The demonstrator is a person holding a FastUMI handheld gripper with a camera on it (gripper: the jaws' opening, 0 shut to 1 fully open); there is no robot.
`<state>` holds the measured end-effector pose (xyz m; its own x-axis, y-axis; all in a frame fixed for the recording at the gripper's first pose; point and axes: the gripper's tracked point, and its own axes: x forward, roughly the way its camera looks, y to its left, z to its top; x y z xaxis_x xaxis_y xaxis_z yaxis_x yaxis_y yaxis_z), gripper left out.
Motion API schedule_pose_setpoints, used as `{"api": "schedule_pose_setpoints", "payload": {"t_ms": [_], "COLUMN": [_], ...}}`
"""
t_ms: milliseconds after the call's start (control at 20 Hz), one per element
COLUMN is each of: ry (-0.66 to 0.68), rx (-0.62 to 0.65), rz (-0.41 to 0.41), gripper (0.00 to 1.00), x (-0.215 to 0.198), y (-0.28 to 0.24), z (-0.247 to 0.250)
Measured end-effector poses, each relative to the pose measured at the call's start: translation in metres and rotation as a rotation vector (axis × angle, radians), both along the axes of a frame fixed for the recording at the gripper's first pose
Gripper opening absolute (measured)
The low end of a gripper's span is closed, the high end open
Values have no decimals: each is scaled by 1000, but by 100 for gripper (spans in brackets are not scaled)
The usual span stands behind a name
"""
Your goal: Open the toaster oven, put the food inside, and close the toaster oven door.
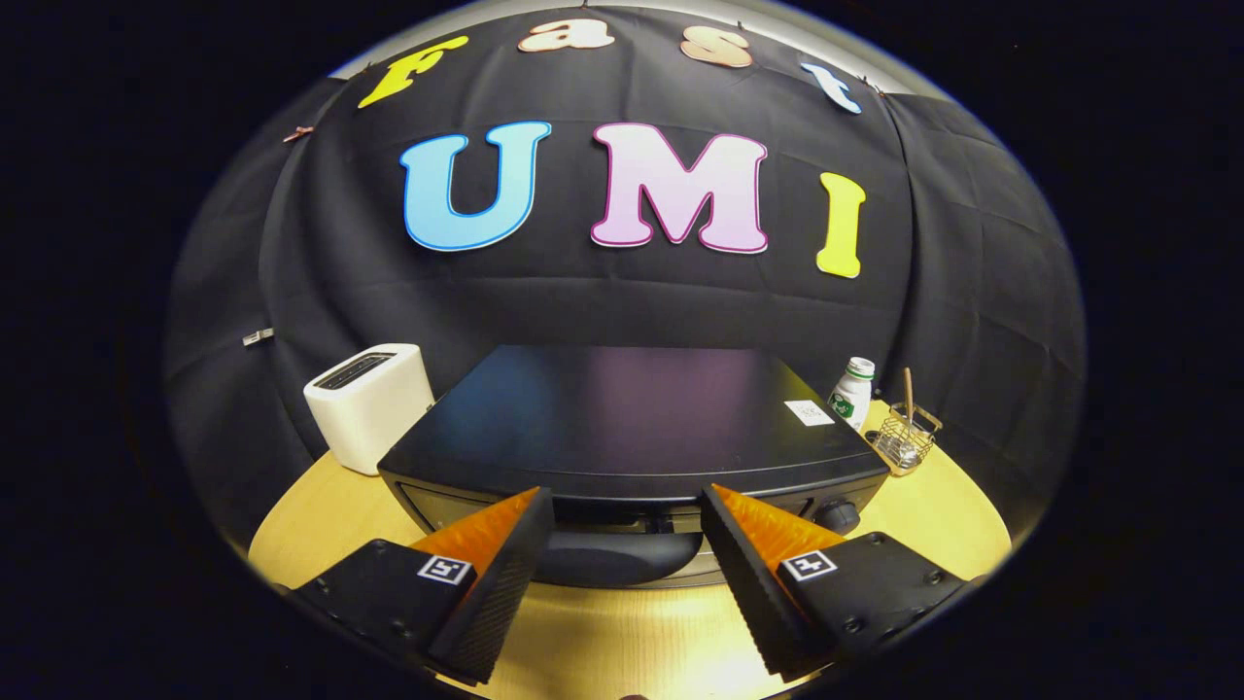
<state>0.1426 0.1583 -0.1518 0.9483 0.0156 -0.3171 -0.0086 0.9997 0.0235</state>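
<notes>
A round pale wooden table (933, 544) carries everything here, and the biggest thing on it is the black box-shaped toaster oven (632, 418), squat and broad, with its glossy flat top facing the camera and its front face just ahead of the fingers. The door looks closed, and its dark rounded handle bar (607, 556) runs across the upper front, lying between the two fingertips. Left of the oven, close beside it, stands a white plastic slot toaster (369, 403). The gripper (627, 506) is held wide, its fingers splayed to either side of the handle and pressing on nothing. To the oven's right, near the back of the table, are a small wire basket (904, 439) with a stick standing in it and a little white bottle with a green label (852, 393), and a round dark knob (838, 515) sits at the oven's right front corner. I cannot pick out the food. By my reading this is the opening step, not yet begun: the next move calls for closing the fingers on the handle or hooking over it, then drawing it outward and down.
</notes>
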Motion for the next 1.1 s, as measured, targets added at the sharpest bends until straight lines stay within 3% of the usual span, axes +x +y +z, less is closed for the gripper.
{"api": "schedule_pose_setpoints", "payload": {"t_ms": [300, 950, 1100], "ry": [59, 129, 151], "rx": [18, 67, 30], "rz": [49, 94, 116], "gripper": [99, 98, 98], "x": [-13, -93, -106], "y": [6, 4, 5], "z": [-8, -43, -55]}}
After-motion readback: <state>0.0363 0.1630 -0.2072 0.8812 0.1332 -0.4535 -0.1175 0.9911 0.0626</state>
